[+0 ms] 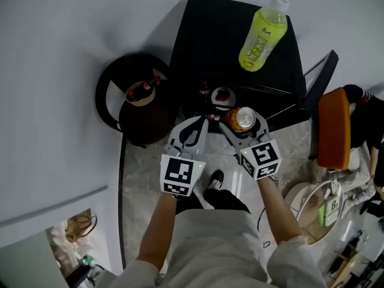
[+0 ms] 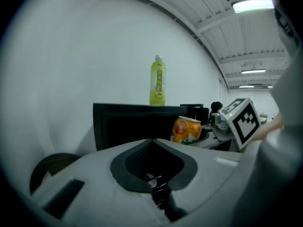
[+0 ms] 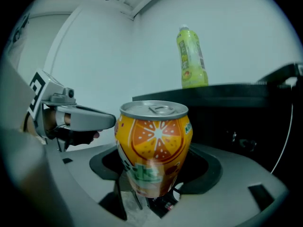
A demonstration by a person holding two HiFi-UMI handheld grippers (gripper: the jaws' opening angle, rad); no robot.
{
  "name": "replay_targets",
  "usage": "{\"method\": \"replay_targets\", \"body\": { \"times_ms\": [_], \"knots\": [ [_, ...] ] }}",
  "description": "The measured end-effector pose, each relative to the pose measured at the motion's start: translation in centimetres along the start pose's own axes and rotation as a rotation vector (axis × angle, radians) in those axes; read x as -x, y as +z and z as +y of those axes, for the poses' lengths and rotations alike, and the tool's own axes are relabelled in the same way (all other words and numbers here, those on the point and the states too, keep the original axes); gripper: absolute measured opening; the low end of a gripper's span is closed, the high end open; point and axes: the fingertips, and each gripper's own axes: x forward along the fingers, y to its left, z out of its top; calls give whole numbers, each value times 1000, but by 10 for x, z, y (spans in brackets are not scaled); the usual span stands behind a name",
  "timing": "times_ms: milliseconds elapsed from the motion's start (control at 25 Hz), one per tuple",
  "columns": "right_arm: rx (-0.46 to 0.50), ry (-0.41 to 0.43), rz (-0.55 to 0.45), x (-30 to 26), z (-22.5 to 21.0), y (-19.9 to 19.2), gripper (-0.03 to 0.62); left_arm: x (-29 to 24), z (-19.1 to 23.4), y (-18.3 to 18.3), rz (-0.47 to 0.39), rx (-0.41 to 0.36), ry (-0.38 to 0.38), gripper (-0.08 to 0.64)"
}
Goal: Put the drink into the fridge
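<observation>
An orange soda can [image 1: 243,119] [image 3: 154,145] stands upright between the jaws of my right gripper [image 1: 244,123] [image 3: 154,167], which is shut on it. The can [image 2: 187,130] also shows to the right in the left gripper view. My left gripper [image 1: 195,126] [image 2: 152,143] hangs just left of it, shut, with nothing in it. Both are in front of a low black fridge [image 1: 228,41] [image 2: 128,124] [image 3: 246,112], whose door looks shut. A green drink bottle [image 1: 264,35] [image 2: 158,82] [image 3: 191,58] stands on top of the fridge.
A round black bin [image 1: 135,98] with a small bottle in it sits left of the fridge against the white wall. An orange chair [image 1: 333,128] and cables stand at the right. The person's shoe [image 1: 215,180] is on the marbled floor below the grippers.
</observation>
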Motion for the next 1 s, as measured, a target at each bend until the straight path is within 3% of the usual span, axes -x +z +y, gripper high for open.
{"method": "replay_targets", "body": {
  "times_ms": [200, 440, 600, 800, 1000],
  "knots": [
    [-15, -28, 26, -38, -25, -64, 304, 6, -11, -64, 59, 72, 86, 9],
    [2, -113, 19, -111, -71, -117, 304, 18, 1, -107, 51, 130, 165, 9],
    [-46, -189, 64, -150, -102, -154, 304, 25, 13, -134, 51, 151, 200, 9],
    [-71, -289, 83, -172, -121, -172, 304, 33, 41, -156, 58, 123, 273, 9],
    [-55, -309, 80, -184, -135, -185, 304, 31, 48, -170, 62, 130, 310, 9]
  ]
}}
